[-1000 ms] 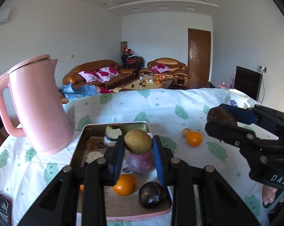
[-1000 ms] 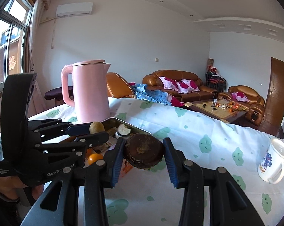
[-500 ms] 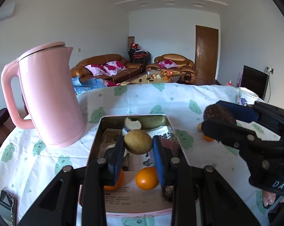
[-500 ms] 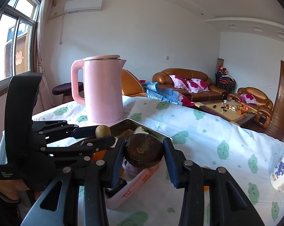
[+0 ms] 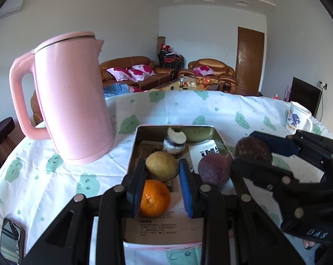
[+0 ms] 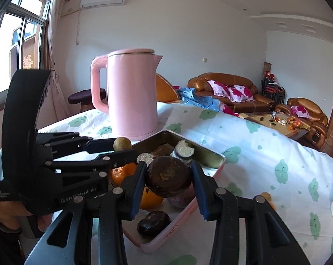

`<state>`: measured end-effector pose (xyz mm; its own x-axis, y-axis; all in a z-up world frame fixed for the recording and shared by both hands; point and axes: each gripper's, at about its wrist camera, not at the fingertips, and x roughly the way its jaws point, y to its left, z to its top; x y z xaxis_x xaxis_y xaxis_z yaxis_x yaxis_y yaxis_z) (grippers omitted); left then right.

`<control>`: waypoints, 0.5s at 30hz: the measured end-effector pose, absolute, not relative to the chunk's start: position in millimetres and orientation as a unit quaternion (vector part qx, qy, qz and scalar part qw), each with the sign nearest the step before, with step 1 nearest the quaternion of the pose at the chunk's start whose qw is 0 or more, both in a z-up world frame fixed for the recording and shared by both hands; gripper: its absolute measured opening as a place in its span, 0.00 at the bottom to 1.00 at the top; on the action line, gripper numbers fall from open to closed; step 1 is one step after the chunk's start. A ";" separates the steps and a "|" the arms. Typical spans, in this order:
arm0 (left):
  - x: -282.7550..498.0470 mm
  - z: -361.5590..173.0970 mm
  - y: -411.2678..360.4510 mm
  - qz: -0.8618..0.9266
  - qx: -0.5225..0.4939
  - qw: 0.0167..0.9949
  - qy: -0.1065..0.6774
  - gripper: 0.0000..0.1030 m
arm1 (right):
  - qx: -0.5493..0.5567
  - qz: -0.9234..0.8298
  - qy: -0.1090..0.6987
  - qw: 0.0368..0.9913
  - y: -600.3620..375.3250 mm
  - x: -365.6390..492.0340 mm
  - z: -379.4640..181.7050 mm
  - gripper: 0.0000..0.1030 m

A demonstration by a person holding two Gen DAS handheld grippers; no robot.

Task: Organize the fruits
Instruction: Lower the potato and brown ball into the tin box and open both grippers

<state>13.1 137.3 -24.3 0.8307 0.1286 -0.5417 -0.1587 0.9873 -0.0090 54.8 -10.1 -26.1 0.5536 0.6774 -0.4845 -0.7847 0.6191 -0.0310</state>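
L gripper clamped on a yellow-green fruit, held just above the near half of the tray. R gripper clamped on a dark brown fruit, over the tray's near right edge. In the tray: an orange under the L pads, a purple fruit to its right, a bitten piece at the far end. Pink kettle stands left of the tray, mug far right on the tablecloth

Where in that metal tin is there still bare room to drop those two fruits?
The tray is bare on its paper lining, near the front edge below the orange, and along its left wall. The back, around the bitten fruit, and the right side by the purple fruit are crowded.
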 end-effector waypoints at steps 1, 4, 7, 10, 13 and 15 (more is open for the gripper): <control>13.3 -25.8 138.3 0.075 -0.027 0.956 0.284 0.30 | -0.124 0.419 0.220 0.872 -9.3 55.3 -27.4 0.42; 15.9 -29.9 139.4 0.072 -0.030 0.954 0.291 0.30 | -0.126 0.421 0.228 0.869 -5.2 56.4 -33.8 0.42; 17.7 -32.3 140.6 0.069 -0.032 0.952 0.297 0.30 | -0.128 0.423 0.233 0.866 -2.3 57.9 -38.1 0.42; 19.0 -34.7 140.8 0.069 -0.030 0.950 0.301 0.30 | -0.131 0.426 0.238 0.863 0.5 58.3 -41.5 0.42; 20.1 -37.4 140.2 0.069 -0.030 0.949 0.307 0.30 | -0.136 0.428 0.245 0.859 3.3 59.1 -45.4 0.42; 20.6 -39.4 140.1 0.069 -0.030 0.948 0.309 0.30 | -0.138 0.429 0.248 0.857 5.0 58.9 -48.1 0.42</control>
